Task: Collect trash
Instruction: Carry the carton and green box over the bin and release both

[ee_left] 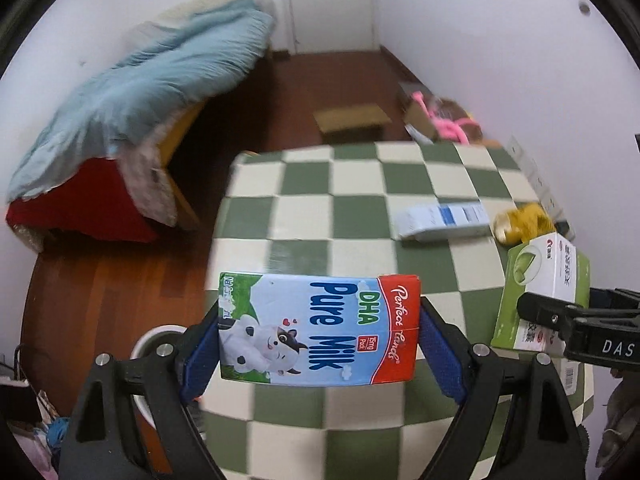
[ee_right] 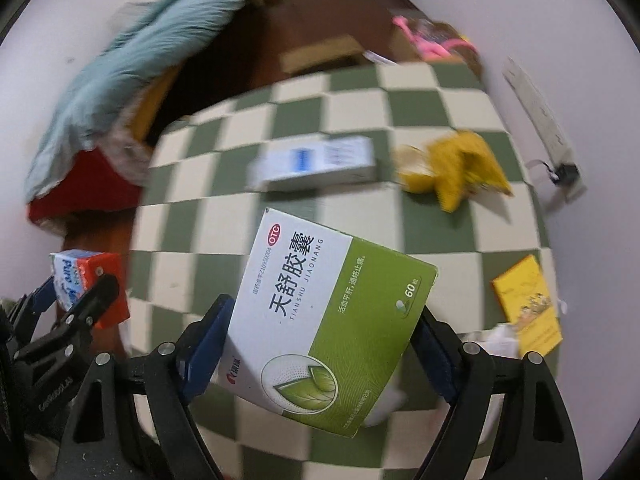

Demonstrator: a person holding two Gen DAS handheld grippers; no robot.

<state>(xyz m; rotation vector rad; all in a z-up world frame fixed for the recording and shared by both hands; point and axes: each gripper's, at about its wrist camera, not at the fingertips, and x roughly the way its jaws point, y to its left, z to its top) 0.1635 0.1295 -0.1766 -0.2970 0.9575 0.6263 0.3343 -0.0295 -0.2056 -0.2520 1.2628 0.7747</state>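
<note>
My left gripper (ee_left: 319,330) is shut on a blue and red milk carton (ee_left: 320,328), held above the near left part of the green-and-cream checked table (ee_left: 360,184). My right gripper (ee_right: 320,340) is shut on a green and white medicine box (ee_right: 320,320), held tilted above the table's near middle. The medicine box also shows at the right of the left wrist view (ee_left: 540,292), and the milk carton at the left of the right wrist view (ee_right: 86,280). On the table lie a white and blue box (ee_right: 316,164), a yellow wrapper (ee_right: 452,164) and a yellow packet (ee_right: 528,308).
A white bin (ee_left: 154,344) stands on the wooden floor (ee_left: 100,280) left of the table, under my left gripper. A bed with a blue blanket (ee_left: 140,80) is at the far left. A cardboard box (ee_left: 352,120) and pink items (ee_left: 440,116) lie beyond the table. A power strip (ee_right: 536,104) runs along the right wall.
</note>
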